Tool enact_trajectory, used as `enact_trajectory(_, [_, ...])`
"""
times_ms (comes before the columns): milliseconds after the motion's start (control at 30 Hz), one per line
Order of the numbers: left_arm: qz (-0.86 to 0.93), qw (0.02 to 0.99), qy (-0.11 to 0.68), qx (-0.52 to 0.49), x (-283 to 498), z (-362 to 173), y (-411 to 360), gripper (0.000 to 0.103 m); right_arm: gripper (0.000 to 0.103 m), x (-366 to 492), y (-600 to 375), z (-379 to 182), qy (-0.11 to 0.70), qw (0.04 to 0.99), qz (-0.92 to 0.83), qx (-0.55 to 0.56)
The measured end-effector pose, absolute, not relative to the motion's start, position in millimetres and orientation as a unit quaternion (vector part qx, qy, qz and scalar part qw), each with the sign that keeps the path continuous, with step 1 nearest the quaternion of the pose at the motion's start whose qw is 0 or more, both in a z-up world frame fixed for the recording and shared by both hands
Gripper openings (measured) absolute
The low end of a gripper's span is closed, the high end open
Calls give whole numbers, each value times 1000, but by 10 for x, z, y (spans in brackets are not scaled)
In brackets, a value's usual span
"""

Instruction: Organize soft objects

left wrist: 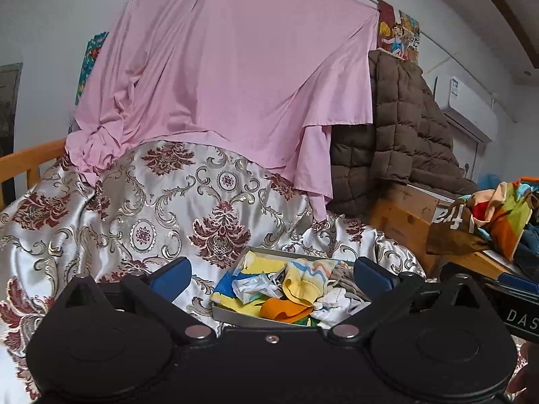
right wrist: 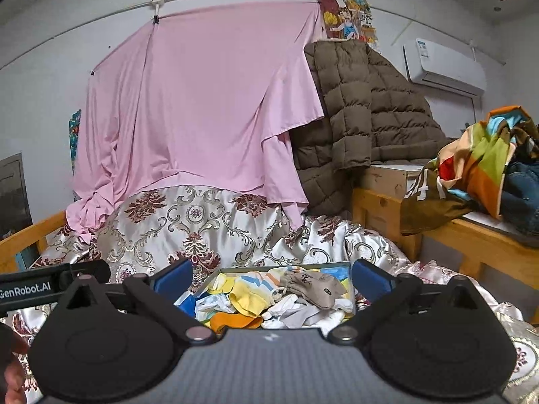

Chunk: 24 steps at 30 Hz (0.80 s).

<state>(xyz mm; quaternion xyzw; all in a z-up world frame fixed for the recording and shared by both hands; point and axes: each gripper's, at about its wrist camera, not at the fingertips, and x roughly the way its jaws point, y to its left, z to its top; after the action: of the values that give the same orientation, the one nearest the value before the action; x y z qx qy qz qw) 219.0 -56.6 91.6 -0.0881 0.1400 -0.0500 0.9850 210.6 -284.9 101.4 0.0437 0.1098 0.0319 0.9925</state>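
A pink sheet [right wrist: 198, 107] hangs over the patterned satin bedspread [right wrist: 209, 222], with a brown quilted coat [right wrist: 363, 107] heaped beside it. On the bedspread sits a shallow tray [left wrist: 232, 318] of jumbled soft objects [right wrist: 269, 298], apparently socks. Left gripper [left wrist: 269, 277] and right gripper [right wrist: 271, 277] hover before it, jaws spread wide, holding nothing.

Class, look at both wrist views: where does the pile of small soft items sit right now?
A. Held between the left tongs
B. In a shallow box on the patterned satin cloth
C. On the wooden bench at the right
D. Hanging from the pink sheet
B: the socks and cloths lie heaped in a shallow box that rests on the patterned satin cloth, while both tongs stand open and hold nothing.
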Motion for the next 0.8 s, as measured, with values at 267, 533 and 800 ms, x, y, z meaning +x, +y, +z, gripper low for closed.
enact_trajectory(267, [-48, 987, 130, -78, 1833, 828, -528, 102, 103, 1815, -2807, 967, 106, 993, 34, 37])
enact_trajectory(533, [-45, 987, 133, -72, 1529, 680, -429, 102, 103, 1532, -2769, 855, 115, 992, 31, 31])
enact_trajectory(800, [-37, 986, 147, -74, 1232, 479, -320, 102, 103, 1252, -2715, 689, 126, 991, 24, 23])
